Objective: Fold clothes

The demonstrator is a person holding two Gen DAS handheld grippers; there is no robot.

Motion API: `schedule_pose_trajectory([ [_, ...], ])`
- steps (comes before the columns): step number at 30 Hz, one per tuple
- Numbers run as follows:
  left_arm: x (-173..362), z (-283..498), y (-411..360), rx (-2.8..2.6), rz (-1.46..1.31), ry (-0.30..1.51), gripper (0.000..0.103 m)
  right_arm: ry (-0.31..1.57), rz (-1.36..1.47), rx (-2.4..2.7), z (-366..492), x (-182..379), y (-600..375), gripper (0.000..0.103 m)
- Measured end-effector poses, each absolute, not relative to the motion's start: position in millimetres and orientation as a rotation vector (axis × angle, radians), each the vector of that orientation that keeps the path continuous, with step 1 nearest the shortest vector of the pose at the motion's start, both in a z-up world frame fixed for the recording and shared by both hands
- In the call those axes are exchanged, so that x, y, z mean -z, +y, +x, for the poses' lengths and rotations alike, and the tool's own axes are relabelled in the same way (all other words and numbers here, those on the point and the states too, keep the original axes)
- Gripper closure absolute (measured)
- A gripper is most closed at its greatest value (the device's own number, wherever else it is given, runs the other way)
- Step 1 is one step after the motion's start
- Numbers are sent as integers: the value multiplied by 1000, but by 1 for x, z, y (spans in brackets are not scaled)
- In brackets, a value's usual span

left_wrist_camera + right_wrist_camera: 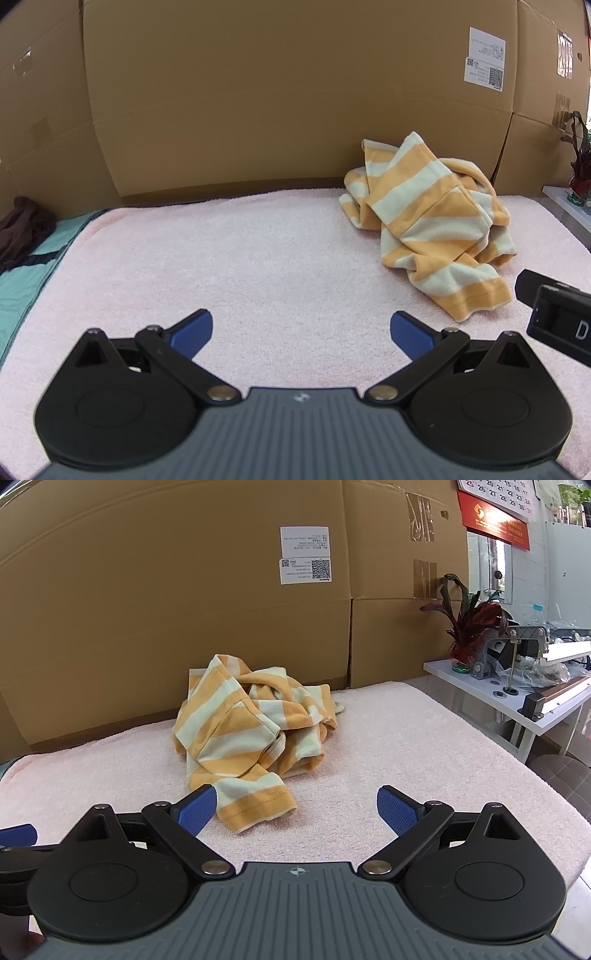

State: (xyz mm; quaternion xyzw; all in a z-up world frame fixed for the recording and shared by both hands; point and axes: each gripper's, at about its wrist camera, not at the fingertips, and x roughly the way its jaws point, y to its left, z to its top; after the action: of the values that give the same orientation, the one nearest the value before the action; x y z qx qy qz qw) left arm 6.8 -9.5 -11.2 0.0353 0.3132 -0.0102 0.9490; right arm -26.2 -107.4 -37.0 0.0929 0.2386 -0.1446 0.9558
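Striped shirt [428,229], orange and cream, lies crumpled in a heap on a pink towel [236,266] at the far side of the work surface, close to a wall of cardboard boxes [258,92].

At far left of the left wrist view, a dark brown garment [22,229] sits bunched on a teal cloth [26,288] that borders the towel's left edge. Next comes the left gripper [301,334], its blue-padded fingers [194,332] spread wide over bare towel and holding nothing. The shirt sits ahead and to the right of it, well apart from both pads. At the right edge, part of the black body of the right gripper [554,314] enters the view just beside the shirt's nearest hem.

In the right wrist view, a blue pad of the left gripper [16,832] peeks in at far left. The right gripper [296,806] is likewise wide open and empty; its left pad [197,810] overlaps the shirt's [251,723] nearest hem in the view, though whether they touch cannot be told, and its right pad is over bare towel [406,738]. White shipping labels [304,555] are stuck to the cardboard [147,609] behind the heap. Farther right, a red-leaved plant [476,627] stands on a white table [546,716] cluttered with hardware, and a red wall calendar [495,509] hangs above.
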Motion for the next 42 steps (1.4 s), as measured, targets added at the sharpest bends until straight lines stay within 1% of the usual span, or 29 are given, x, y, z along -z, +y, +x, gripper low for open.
schedule_pose_trajectory([
  [18, 12, 11, -5, 18, 60, 638, 1, 493, 175, 290, -23, 36, -103, 7],
  [30, 20, 15, 0, 13, 47, 681, 1, 502, 192, 295, -18, 38, -113, 7],
  [36, 23, 23, 6, 20, 39, 694, 1, 514, 173, 275, -9, 37, -109, 7],
  [42, 25, 32, 14, 29, 26, 704, 1, 539, 136, 218, 20, 26, -101, 7],
])
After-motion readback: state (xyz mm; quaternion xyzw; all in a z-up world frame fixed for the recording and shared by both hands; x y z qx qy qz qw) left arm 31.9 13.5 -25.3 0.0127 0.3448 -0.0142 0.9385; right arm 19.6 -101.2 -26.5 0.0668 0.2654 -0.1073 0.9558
